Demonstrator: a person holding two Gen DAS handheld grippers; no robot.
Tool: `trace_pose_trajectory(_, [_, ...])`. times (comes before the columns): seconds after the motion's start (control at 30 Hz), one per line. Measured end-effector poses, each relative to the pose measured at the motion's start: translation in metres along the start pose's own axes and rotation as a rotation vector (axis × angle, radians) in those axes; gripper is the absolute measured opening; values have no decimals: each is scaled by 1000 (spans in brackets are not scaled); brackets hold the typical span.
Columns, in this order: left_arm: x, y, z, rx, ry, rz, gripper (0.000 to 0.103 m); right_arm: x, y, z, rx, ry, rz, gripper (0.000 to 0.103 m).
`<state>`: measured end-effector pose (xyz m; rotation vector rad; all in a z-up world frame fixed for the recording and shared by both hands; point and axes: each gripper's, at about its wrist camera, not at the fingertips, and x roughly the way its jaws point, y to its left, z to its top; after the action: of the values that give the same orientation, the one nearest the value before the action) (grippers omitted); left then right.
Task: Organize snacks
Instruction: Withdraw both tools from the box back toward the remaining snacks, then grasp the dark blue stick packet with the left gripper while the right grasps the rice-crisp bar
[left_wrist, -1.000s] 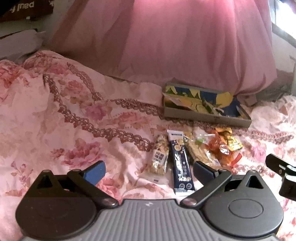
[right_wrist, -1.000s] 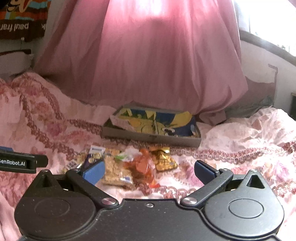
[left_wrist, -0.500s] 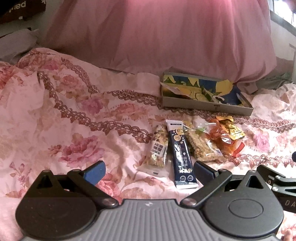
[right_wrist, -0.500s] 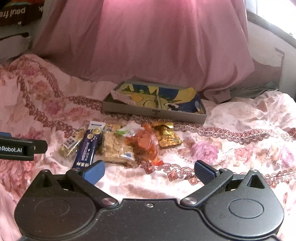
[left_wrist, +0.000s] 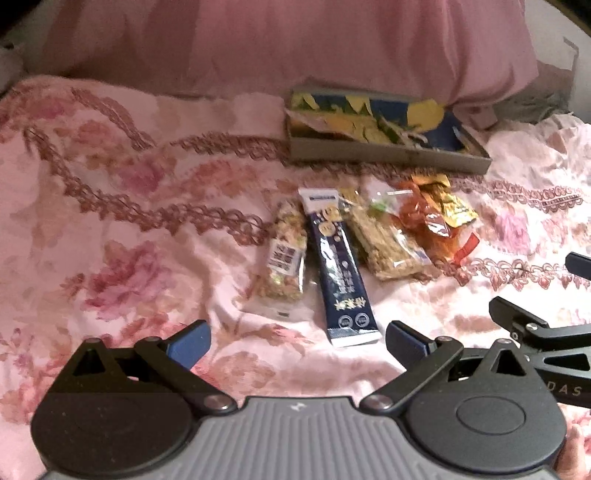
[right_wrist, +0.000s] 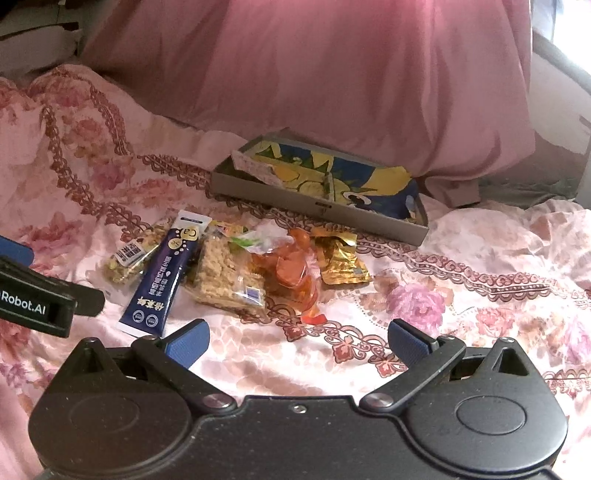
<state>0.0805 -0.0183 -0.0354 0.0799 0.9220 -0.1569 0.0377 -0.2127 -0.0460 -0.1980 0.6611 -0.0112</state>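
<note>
Bare bedspread (right_wrist: 461, 295) right of snacks (right_wrist: 236, 269)

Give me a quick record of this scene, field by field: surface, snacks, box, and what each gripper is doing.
surface: floral bedsheet
snacks: nut bar, dark blue stick packet, cereal bar, orange wrapper, gold packet, side by side in a row
box: shallow tray behind the snacks, no snacks in it
left gripper: open, holding nothing
right gripper: open, holding nothing
</note>
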Motion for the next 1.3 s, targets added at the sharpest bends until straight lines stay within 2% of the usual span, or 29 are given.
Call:
trace_pose_trajectory(0.2, [27, 6, 9, -37, 85, -56, 103, 14, 3, 4, -24, 18, 17, 102])
trace_pose_trajectory(0.37, [45, 6, 17, -35, 112, -58, 103, 23, 4, 7, -55, 19, 20, 102])
trace_pose_trajectory(0.67, [59, 3, 30, -26, 100, -82, 103, 41, 1, 8, -77, 26, 20, 102])
trace_pose_trajectory(1.0, [64, 13, 38, -122, 77, -194, 103, 63, 7, 7, -150, 15, 46, 102])
trace_pose_trajectory(1.3, [69, 12, 38, -122, 80, -192, 102, 77, 23, 1, -246, -16, 63, 102])
